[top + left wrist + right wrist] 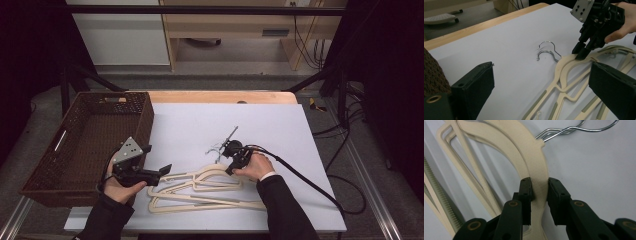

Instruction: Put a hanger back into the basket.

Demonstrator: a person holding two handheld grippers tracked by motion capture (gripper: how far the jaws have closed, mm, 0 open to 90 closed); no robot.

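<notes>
Two cream plastic hangers (200, 190) lie overlapped on the white table sheet, their metal hooks (216, 150) pointing away from me. My right gripper (230, 170) is shut on the upper hanger's shoulder just below the hook; in the right gripper view its pads (526, 188) press both sides of the cream hanger (534, 162), with the hooks (564, 130) beyond. The left gripper view shows that gripper (579, 53) biting the hanger (564, 65) near the hooks (546, 51). My left gripper (156, 159) hovers open by the hangers' left ends, nothing between its jaws (541, 87).
A dark brown wicker basket (145, 125) stands at the table's left, right beside my left hand, and shows at the left gripper view's edge (434, 75). A bare wooden strip (220, 96) runs along the far table edge. The right gripper's cable (310, 180) trails off to the right.
</notes>
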